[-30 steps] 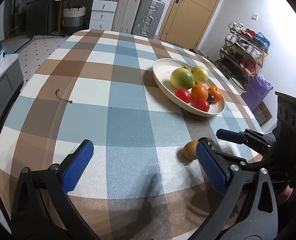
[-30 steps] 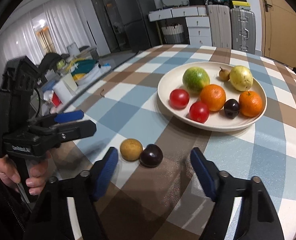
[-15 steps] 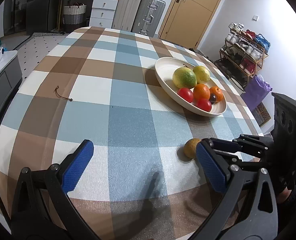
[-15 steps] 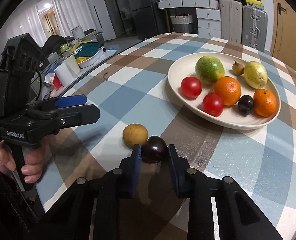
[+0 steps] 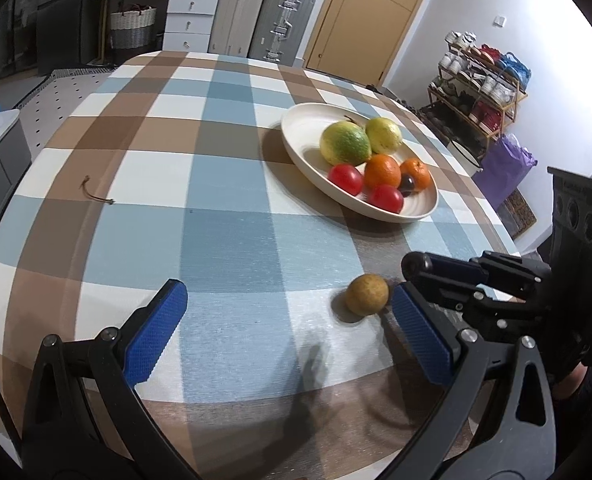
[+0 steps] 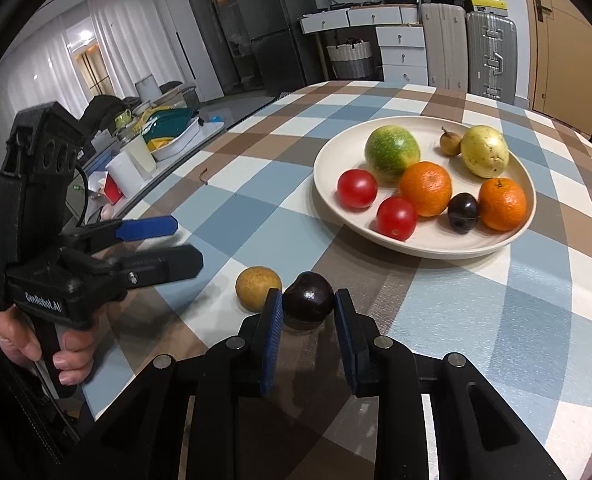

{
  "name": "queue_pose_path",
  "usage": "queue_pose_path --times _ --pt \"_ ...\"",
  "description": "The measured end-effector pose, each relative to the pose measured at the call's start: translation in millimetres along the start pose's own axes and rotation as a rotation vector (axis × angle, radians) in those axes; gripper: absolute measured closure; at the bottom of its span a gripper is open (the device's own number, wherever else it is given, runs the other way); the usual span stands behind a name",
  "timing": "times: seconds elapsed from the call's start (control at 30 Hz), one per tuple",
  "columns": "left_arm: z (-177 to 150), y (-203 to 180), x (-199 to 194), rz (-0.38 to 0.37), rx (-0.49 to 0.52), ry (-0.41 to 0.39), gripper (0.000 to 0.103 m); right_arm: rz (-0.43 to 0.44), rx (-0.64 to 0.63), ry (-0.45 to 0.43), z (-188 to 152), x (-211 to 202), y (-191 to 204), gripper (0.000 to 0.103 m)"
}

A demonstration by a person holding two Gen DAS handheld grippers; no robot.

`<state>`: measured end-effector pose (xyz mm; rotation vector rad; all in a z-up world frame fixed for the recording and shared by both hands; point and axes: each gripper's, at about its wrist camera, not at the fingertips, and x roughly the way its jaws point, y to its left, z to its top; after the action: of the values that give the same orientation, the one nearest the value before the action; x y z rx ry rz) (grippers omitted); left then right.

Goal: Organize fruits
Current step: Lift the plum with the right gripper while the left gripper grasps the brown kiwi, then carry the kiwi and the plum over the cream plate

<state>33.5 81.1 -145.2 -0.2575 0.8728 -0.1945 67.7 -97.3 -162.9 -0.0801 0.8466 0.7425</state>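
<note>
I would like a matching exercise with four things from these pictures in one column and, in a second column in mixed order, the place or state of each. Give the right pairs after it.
Things:
1. dark plum
2. small brown fruit
3. green fruit
4. left gripper

Places or states:
A. lies on the plate
B. open, holding nothing
C. on the tablecloth, free, beside the clamped fruit
D. clamped between the pads of the right gripper

Pairs: 1-D, 2-C, 3-A, 4-B
</note>
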Motion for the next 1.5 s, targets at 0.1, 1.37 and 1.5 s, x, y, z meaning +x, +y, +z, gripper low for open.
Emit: queue_pose_path --times 0.1,1.37,1.5 --pt "1 -7 4 -0.006 0.014 0.014 0.001 0.002 0.02 -0.018 1 -6 -6 0.077" --pt "21 -61 37 -0.056 0.13 0.123 0.078 0.043 0.145 -0.142 -1 -45 -56 0.077" --pt "36 -63 33 -0.059 0.122 0.101 0.078 0.053 0.148 -0.156 6 -48 -60 0.077"
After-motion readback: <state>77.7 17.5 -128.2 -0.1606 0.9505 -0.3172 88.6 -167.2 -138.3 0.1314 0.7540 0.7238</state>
